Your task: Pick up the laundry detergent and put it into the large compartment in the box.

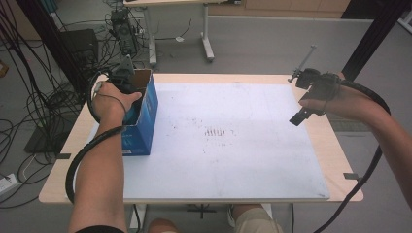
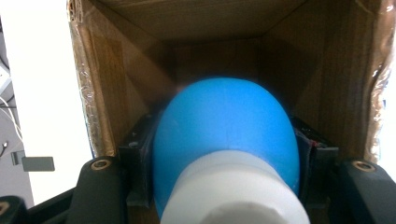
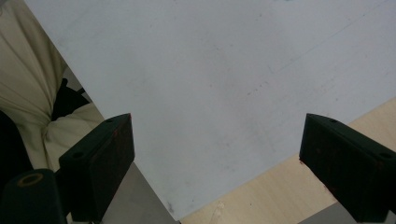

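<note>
While your left hand-held gripper (image 2: 224,186) clamps the blue-and-white bottle (image 2: 226,140), its long axis points into the cardboard box (image 2: 116,70).
Your right hand-held gripper (image 3: 217,158) hangs wide open, empty, over the bench (image 1: 335,145) edge.

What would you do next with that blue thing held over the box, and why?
Probably lower it a little deeper, then let go. The left gripper is shut on the blue-and-white object, already inside the open cardboard box, while the right gripper hangs open over the white mat.
</note>
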`<state>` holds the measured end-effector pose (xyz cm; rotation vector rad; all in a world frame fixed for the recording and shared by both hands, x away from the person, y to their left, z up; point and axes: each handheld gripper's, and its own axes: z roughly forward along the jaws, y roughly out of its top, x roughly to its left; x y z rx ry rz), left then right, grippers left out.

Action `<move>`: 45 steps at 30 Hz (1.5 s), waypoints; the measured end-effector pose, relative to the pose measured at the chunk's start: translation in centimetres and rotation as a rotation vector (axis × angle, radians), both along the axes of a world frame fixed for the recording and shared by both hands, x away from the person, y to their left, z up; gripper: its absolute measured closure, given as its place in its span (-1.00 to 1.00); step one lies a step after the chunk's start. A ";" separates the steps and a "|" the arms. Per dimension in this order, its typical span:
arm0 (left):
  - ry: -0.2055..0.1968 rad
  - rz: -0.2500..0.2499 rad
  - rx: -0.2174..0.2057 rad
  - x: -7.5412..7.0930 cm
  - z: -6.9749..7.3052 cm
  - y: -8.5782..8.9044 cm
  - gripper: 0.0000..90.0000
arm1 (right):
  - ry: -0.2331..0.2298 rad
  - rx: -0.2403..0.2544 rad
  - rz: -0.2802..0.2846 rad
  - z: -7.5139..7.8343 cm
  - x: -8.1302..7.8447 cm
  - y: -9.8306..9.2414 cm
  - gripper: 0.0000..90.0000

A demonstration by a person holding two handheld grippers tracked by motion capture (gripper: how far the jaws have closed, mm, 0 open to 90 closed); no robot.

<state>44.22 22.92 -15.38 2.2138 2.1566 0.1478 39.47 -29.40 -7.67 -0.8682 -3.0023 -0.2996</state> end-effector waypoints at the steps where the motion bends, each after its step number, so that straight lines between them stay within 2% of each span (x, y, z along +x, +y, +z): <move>1: 0.001 -0.002 0.001 0.0 0.0 0.0 -0.17 | 0.000 0.000 0.000 0.0 0.0 0.0 -0.78; 7: -0.002 0.005 -0.005 -0.1 0.0 0.2 -0.17 | 0.002 0.001 -0.002 0.0 0.0 0.1 -0.77; 10: 0.007 0.015 -0.048 0.0 0.0 1.0 -0.21 | -0.001 0.004 0.000 0.0 -0.1 0.1 -0.77; 13: 0.007 0.011 -0.029 -0.1 0.2 0.6 -0.22 | -0.001 0.002 -0.002 0.1 -0.1 0.1 -0.78; 18: -0.004 0.008 -0.032 -0.4 0.7 0.7 -0.24 | -0.001 0.002 0.002 0.1 -0.2 0.2 -0.77; 28: -0.023 0.000 -0.009 -0.9 2.1 0.2 -0.32 | -0.010 0.008 0.006 0.4 -0.4 0.2 -0.78; 33: -0.010 -0.002 0.002 -1.1 3.1 0.0 -0.38 | -0.015 0.008 0.011 0.6 -0.5 0.4 -0.77; 41: -0.046 -0.017 0.010 -2.8 5.8 0.0 -0.47 | -0.020 0.008 0.012 0.8 -0.5 0.5 -0.77; 45: -0.066 -0.034 -0.007 -3.7 7.2 -0.1 -0.53 | -0.018 0.006 0.016 0.8 -0.4 0.7 -0.77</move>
